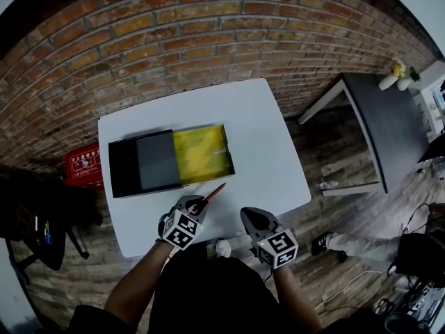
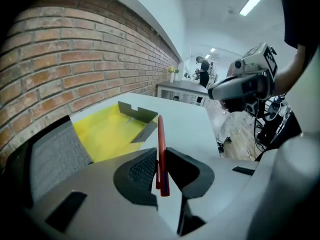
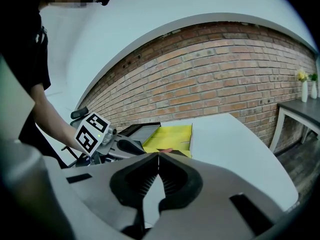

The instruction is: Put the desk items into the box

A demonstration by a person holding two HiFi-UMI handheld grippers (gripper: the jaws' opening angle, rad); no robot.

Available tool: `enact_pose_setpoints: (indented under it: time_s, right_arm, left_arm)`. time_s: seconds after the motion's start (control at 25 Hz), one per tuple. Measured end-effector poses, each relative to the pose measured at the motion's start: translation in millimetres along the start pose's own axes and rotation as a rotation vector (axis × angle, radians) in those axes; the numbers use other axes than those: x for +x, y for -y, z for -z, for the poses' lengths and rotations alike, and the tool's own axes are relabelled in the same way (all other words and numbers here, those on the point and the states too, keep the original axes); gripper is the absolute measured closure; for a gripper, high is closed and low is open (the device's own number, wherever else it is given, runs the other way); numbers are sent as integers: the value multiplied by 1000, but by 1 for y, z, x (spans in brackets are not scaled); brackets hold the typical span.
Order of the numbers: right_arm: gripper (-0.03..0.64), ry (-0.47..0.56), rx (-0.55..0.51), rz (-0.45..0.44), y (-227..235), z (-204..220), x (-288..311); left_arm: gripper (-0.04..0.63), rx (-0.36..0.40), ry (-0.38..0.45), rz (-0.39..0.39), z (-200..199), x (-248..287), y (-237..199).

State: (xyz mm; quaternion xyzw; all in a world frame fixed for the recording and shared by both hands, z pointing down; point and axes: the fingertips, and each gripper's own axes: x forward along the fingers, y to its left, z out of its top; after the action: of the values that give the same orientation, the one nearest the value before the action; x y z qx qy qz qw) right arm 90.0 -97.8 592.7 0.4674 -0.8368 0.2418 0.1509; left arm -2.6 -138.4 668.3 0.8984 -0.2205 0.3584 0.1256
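Left gripper view showed my left gripper (image 2: 161, 153) narrowly closed on a red pen (image 2: 161, 134) near its end, just short of the yellow box (image 2: 102, 131), so I feared the long free end might pivot and snag the box's wall; my right gripper (image 3: 158, 156) sat shut, empty.

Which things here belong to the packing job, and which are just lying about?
Job:
red pen, held in the left claw
yellow-lined box
white table
right claw, shut and idle

Lying about:
red case on the floor
grey side table
flower vases
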Motion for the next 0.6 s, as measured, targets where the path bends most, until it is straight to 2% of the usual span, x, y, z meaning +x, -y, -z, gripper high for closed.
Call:
enact_pose_setpoints:
  time_s: [0.16, 0.32, 0.6]
  right_arm:
    - [595, 20, 2, 7, 4, -7, 0]
    - [595, 37, 14, 20, 7, -11, -3]
    - [595, 62, 36, 49, 12, -17, 0]
  left_arm:
    - [525, 27, 60, -8, -28, -8, -5]
    - [525, 16, 102, -32, -51, -17, -18]
    - [525, 13, 116, -67, -73, -10, -54]
